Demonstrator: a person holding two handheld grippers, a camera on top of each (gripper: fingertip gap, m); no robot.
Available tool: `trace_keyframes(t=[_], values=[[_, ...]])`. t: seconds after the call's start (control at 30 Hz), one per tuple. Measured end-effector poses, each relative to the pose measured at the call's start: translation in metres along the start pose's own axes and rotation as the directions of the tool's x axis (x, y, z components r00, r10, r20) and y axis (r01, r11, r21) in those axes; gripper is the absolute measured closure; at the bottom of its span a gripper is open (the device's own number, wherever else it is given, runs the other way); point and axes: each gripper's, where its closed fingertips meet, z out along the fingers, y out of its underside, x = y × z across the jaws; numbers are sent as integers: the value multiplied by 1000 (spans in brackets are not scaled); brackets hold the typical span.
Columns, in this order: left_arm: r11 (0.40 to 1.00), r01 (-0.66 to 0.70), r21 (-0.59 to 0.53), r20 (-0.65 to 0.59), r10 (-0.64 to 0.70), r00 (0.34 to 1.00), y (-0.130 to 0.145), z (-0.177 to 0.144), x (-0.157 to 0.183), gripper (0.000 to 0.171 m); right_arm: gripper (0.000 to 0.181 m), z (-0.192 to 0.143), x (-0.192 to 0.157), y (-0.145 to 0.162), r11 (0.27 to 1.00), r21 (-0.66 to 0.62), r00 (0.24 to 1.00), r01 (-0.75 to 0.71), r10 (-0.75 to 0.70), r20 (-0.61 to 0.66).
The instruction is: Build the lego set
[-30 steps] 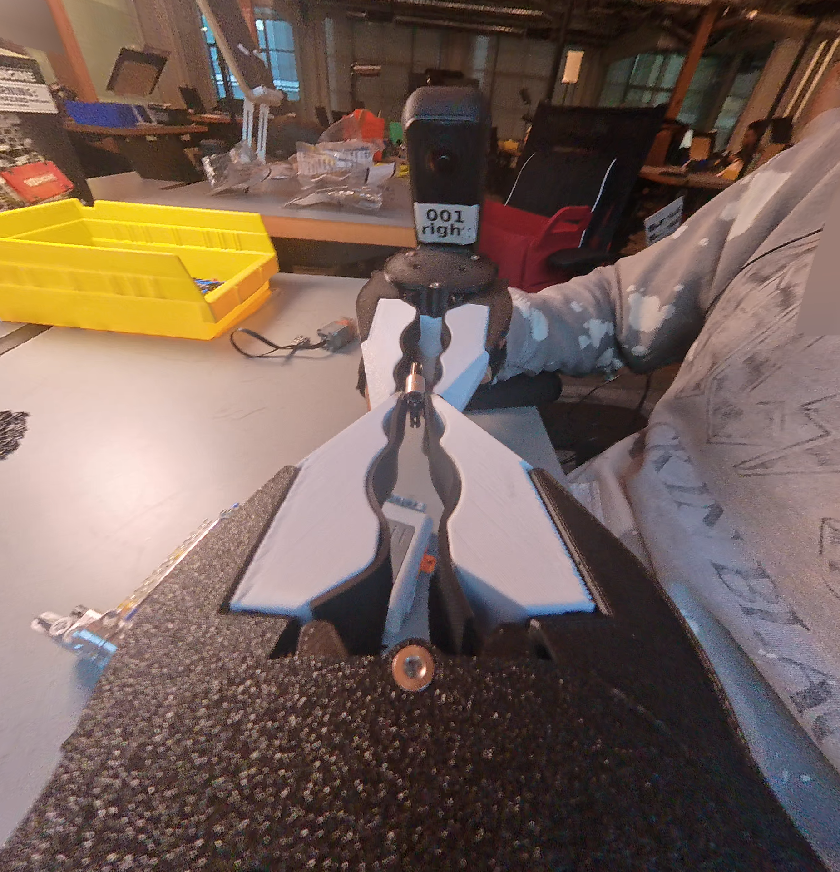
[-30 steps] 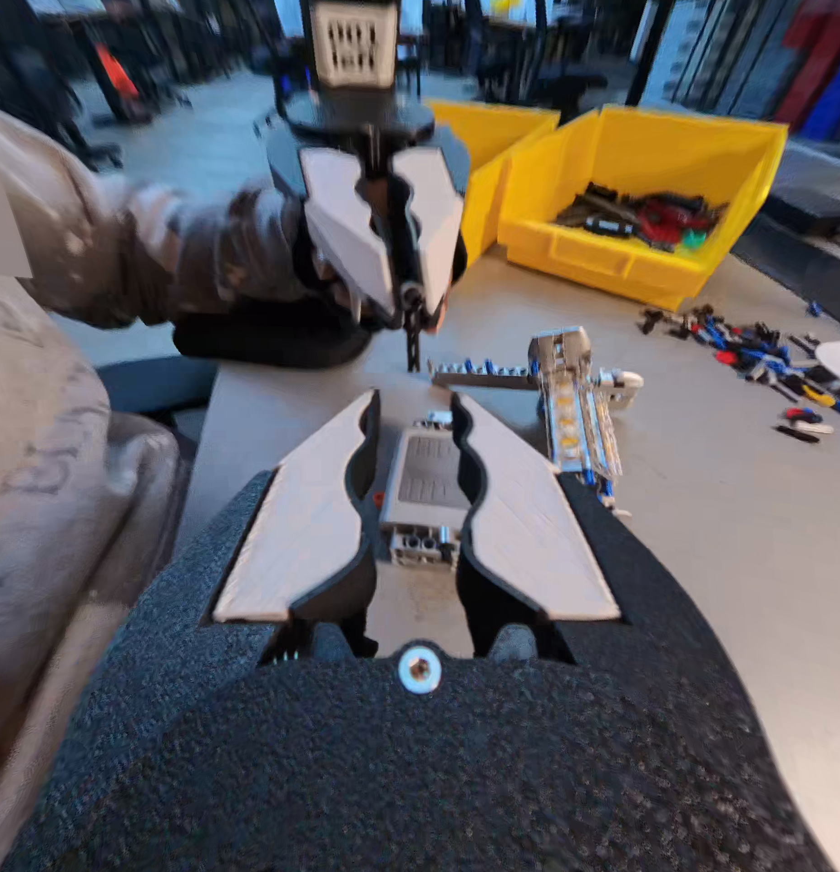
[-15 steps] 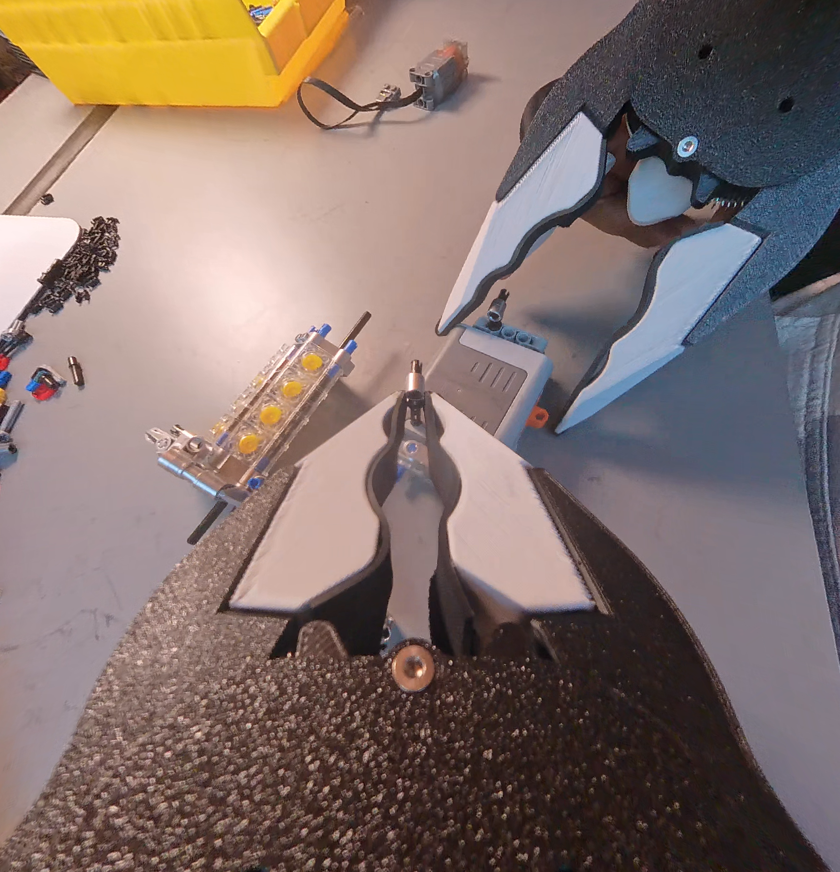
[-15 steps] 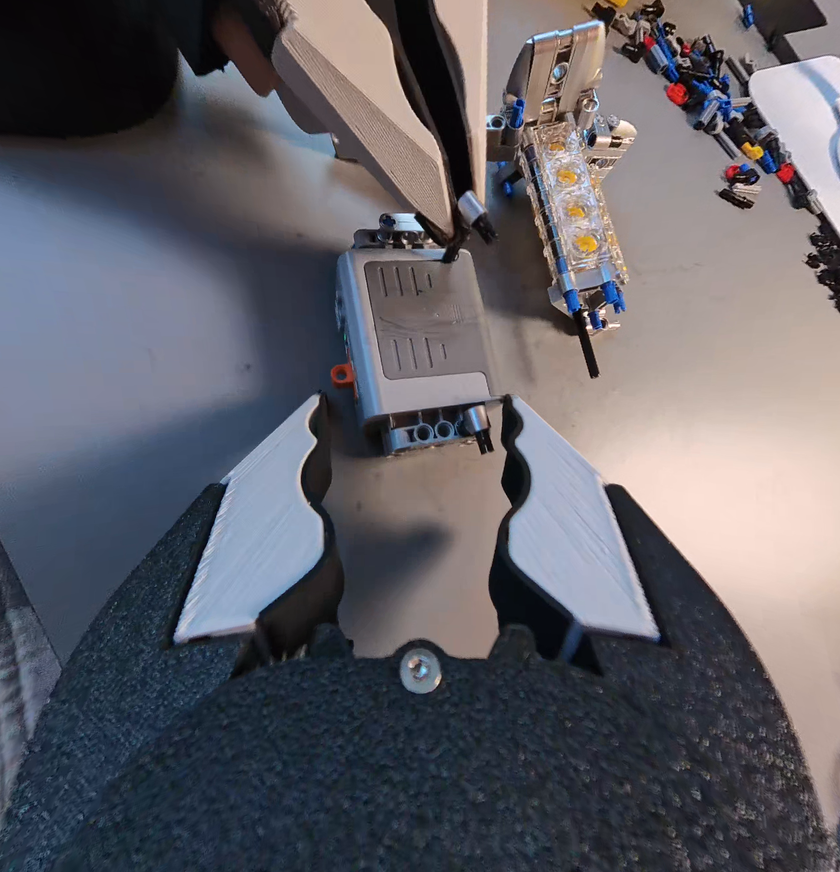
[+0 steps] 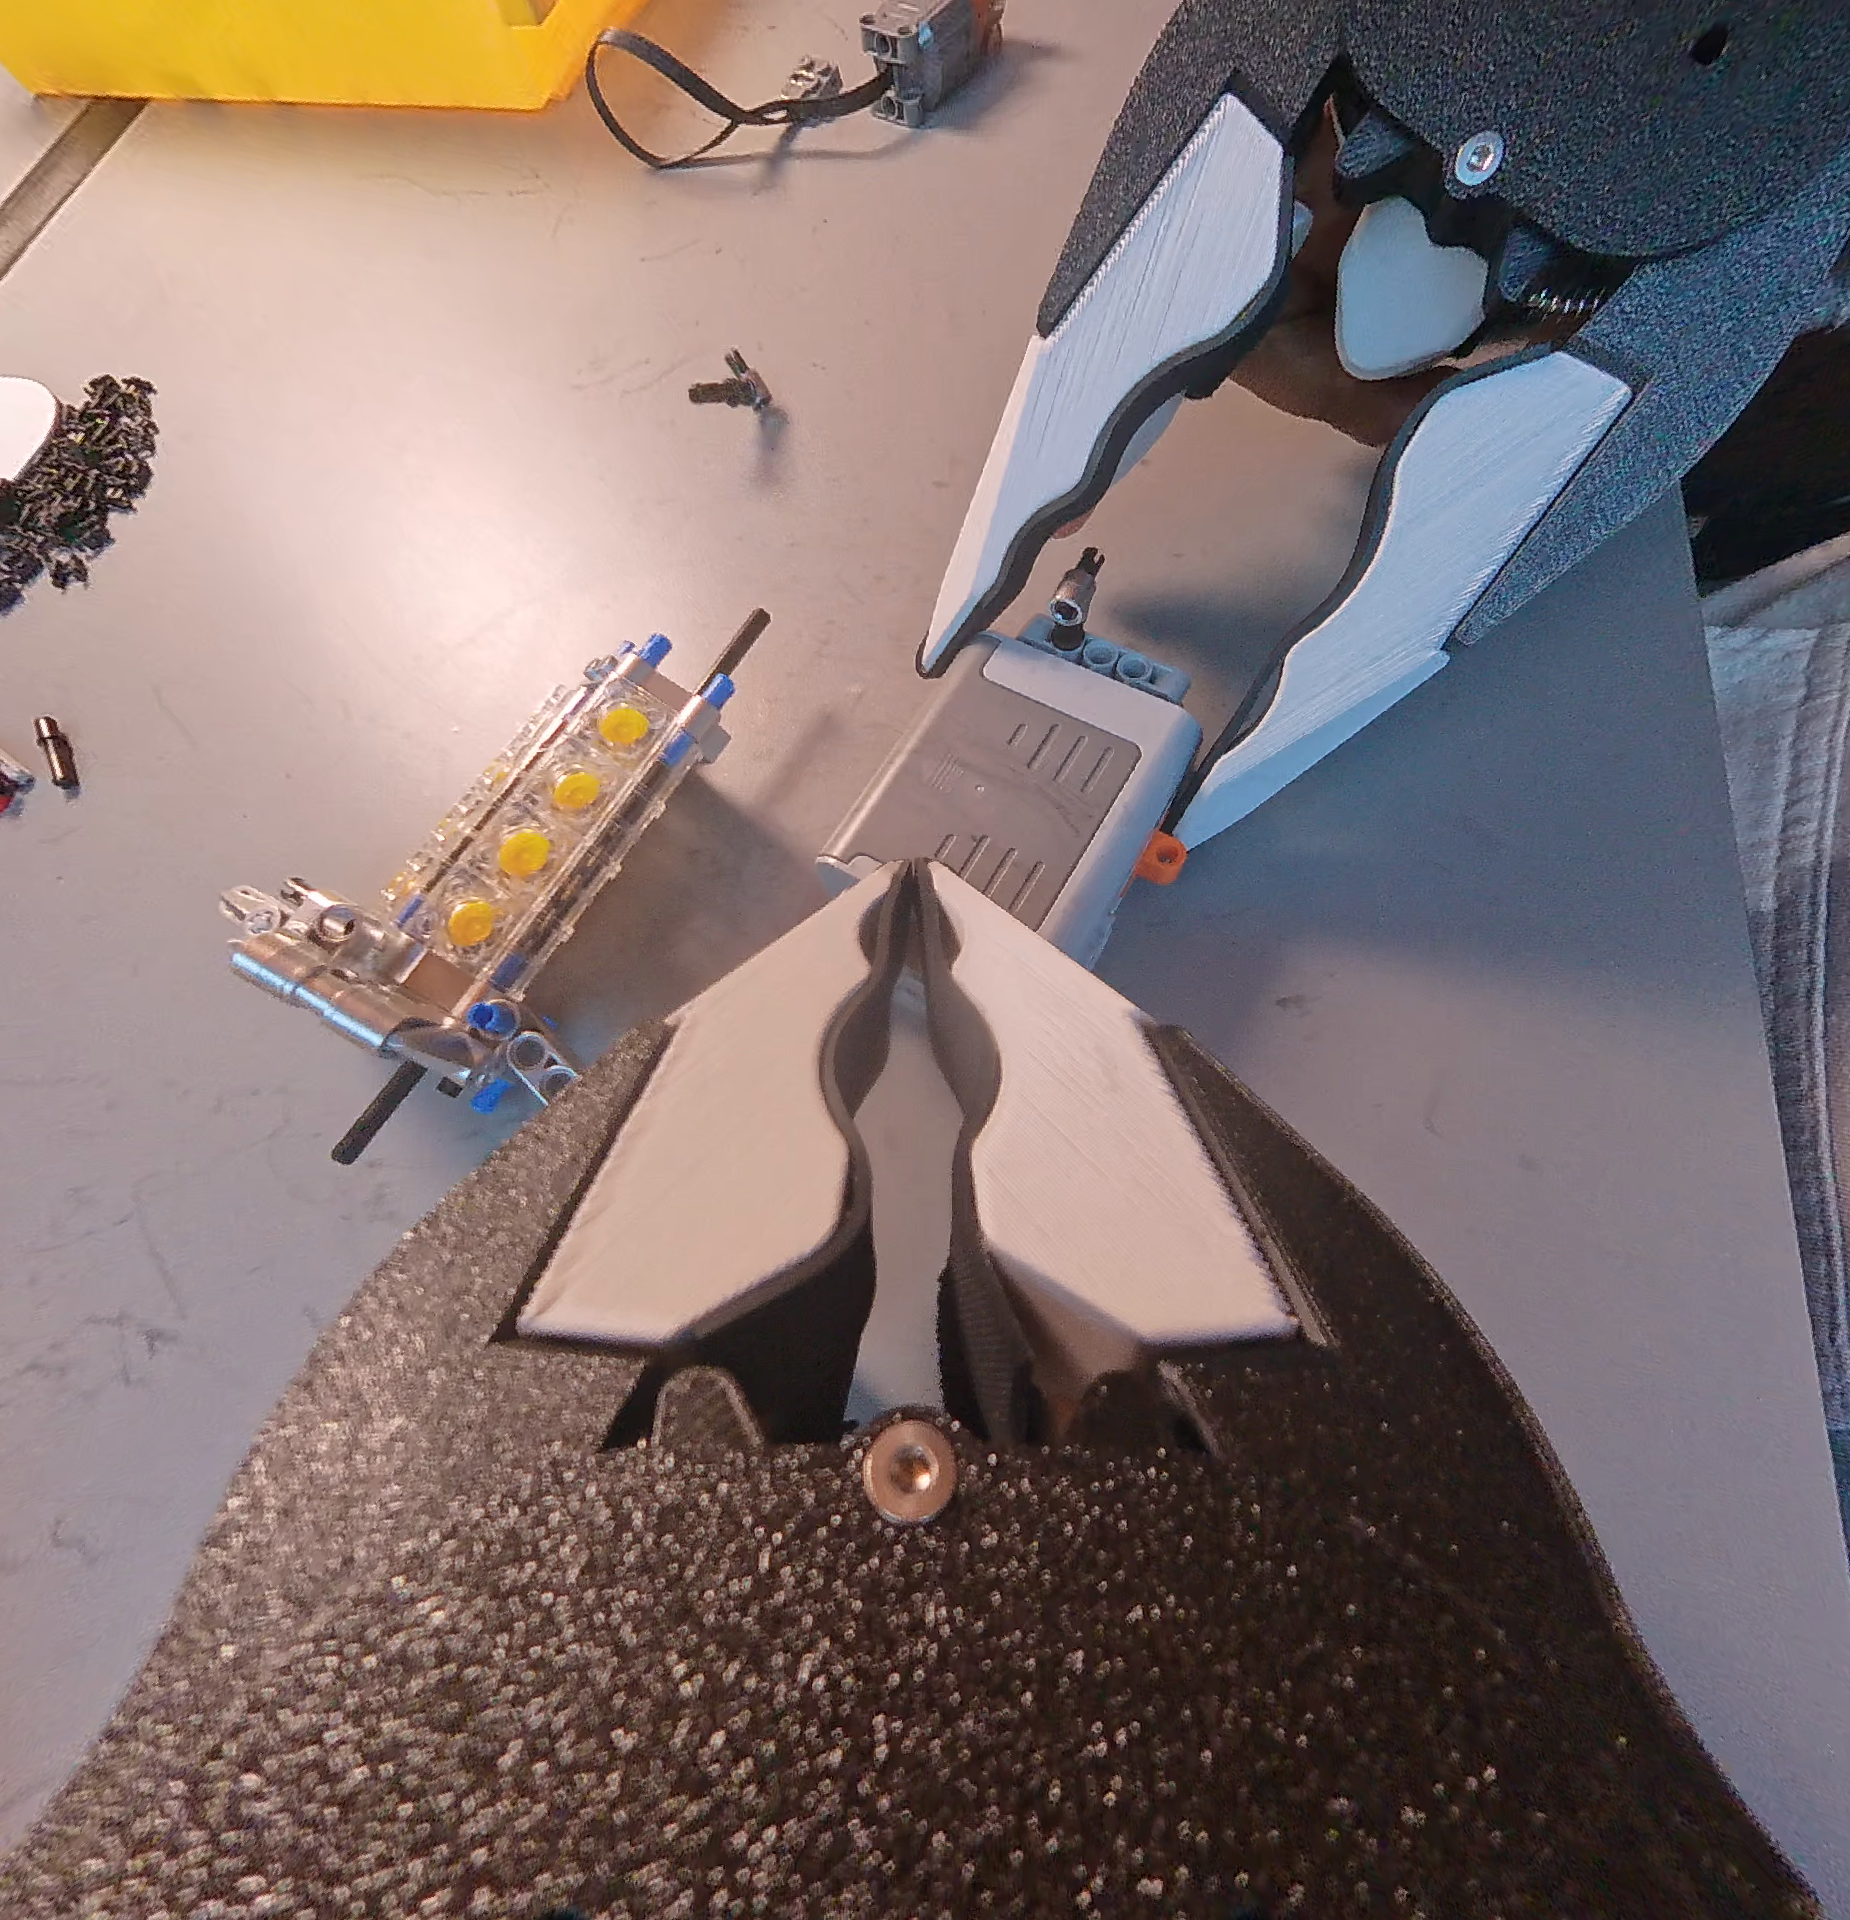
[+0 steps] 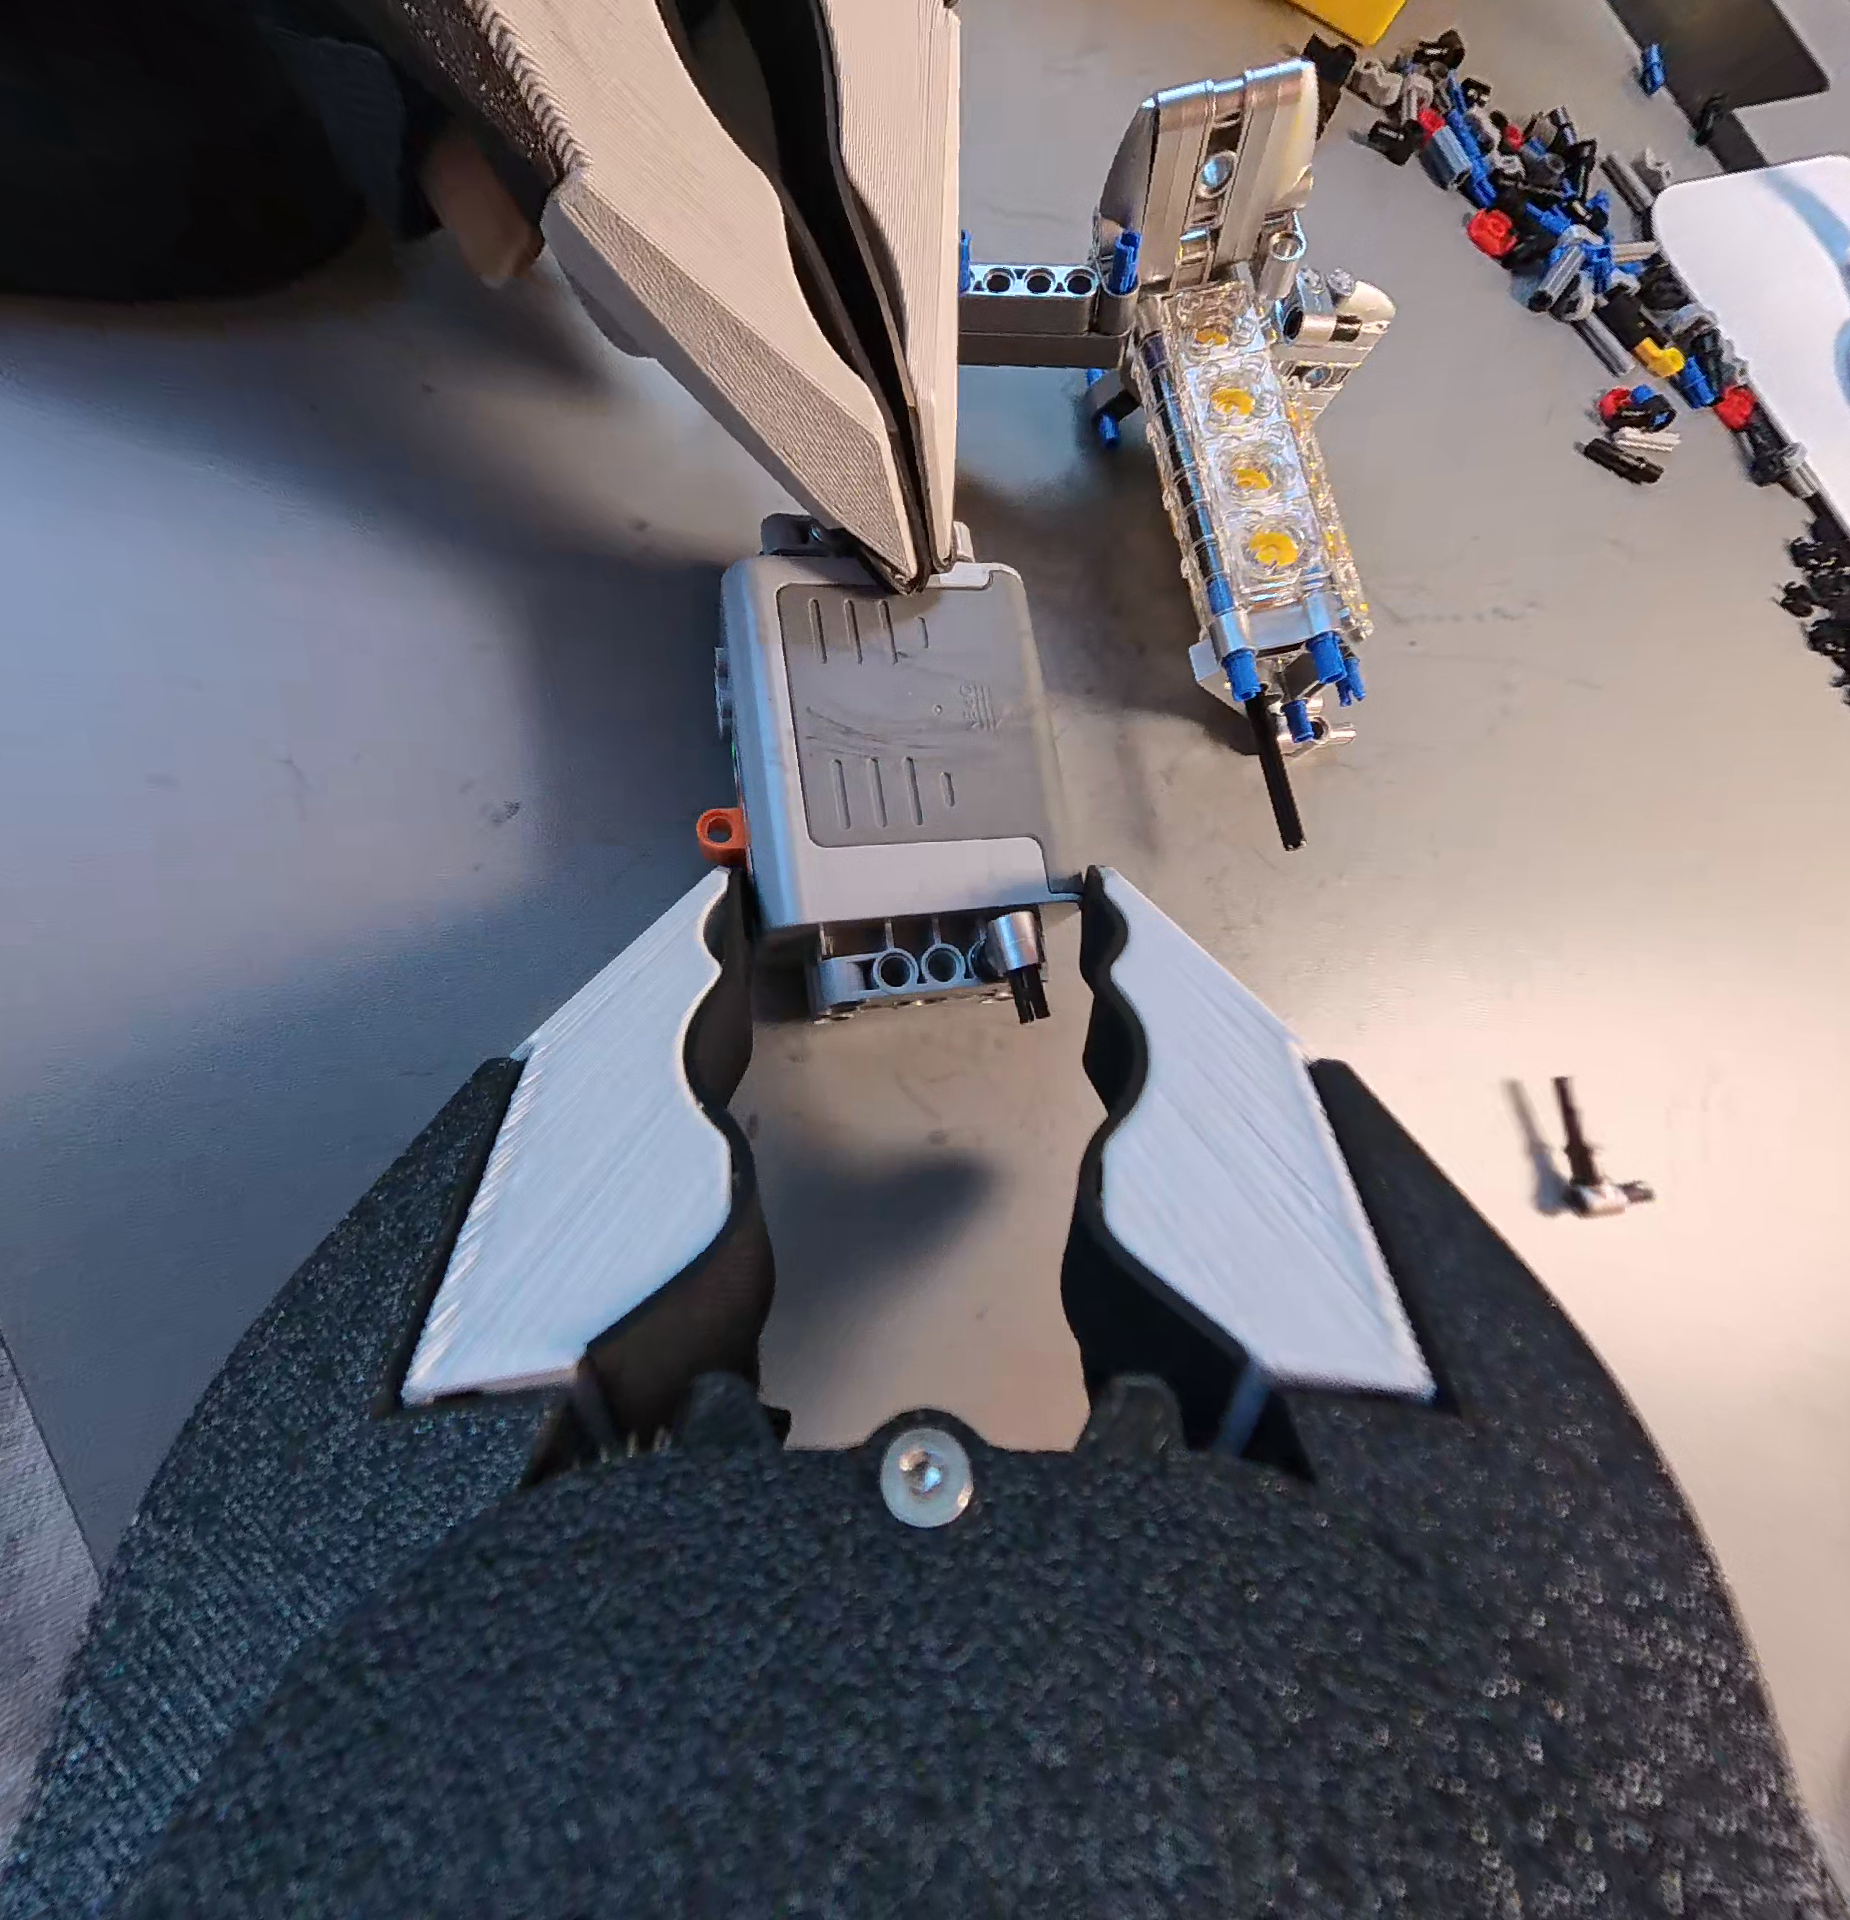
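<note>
**Left wrist view.** My left gripper (image 5: 905,873) has its jaws pressed together at the tips, with nothing visible between them. Half a second ago a small grey-and-black pin stood there. A small pin (image 5: 734,390) like it now lies loose on the table (image 5: 381,1039), well apart from both grippers. The tips rest at the near edge of the grey box (image 5: 1014,769). Opposite, my right gripper (image 5: 1061,743) straddles the box's far end, where another pin (image 5: 1072,592) stands in a socket. The clear brick assembly (image 5: 531,831) lies just beside the box.

**Right wrist view.** My right gripper (image 6: 910,888) is spread wide and has moved in. One fingertip is now just beside each side of the grey box (image 6: 900,727) at its socketed end. I cannot tell whether they are pressing on it. The left gripper (image 6: 916,577) touches the box's far end with its tips together. The loose pin (image 6: 1586,1174) appears blurred on the table to the right.
</note>
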Motion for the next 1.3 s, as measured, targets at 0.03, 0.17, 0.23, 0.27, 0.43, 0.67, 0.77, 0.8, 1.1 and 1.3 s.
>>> trace_keyframes(t=[0.03, 0.17, 0.23, 0.27, 0.43, 0.67, 0.77, 0.8, 1.1, 1.3], values=[[1000, 6, -2, -3, -6, 1000, 0, 0, 0, 171, 119, 0, 0, 0, 1000, -1, 1000, -5, 5, 3], [1000, 15, -10, -3, -15, 1000, 0, 0, 1, 171, 119, 1, 0, 0, 1000, -3, 1000, -18, 18, 15], [1000, 16, -13, -1, -16, 1000, 0, 0, 1, 171, 119, 1, -1, 0, 1000, -4, 999, -27, 28, 22], [1000, 18, -15, -1, -18, 1000, 0, 0, 1, 171, 119, 1, -1, 0, 1000, -5, 999, -30, 30, 24], [999, 23, -23, 2, -23, 1000, 0, 0, 2, 171, 119, 2, -1, 0, 999, -6, 999, -36, 36, 28], [999, 26, -28, 3, -26, 1000, 0, 1, 4, 171, 118, 3, -1, 0, 999, -6, 999, -39, 40, 36], [999, 24, -29, 4, -24, 1000, 0, 1, 5, 171, 118, 3, -2, 0, 999, -8, 999, -39, 39, 36], [999, 24, -29, 2, -24, 1000, 0, 1, 5, 171, 118, 3, -2, 0, 999, -9, 999, -39, 39, 36], [999, 27, -17, -8, -28, 1000, -1, 1, 6, 171, 115, -27, 11, -6, 1000, 12, 998, -8, 7, 62], [999, 31, -15, -16, -31, 999, -1, 1, 6, 171, 142, -69, 124, 23, 987, 0, 980, -161, 160, -120]])
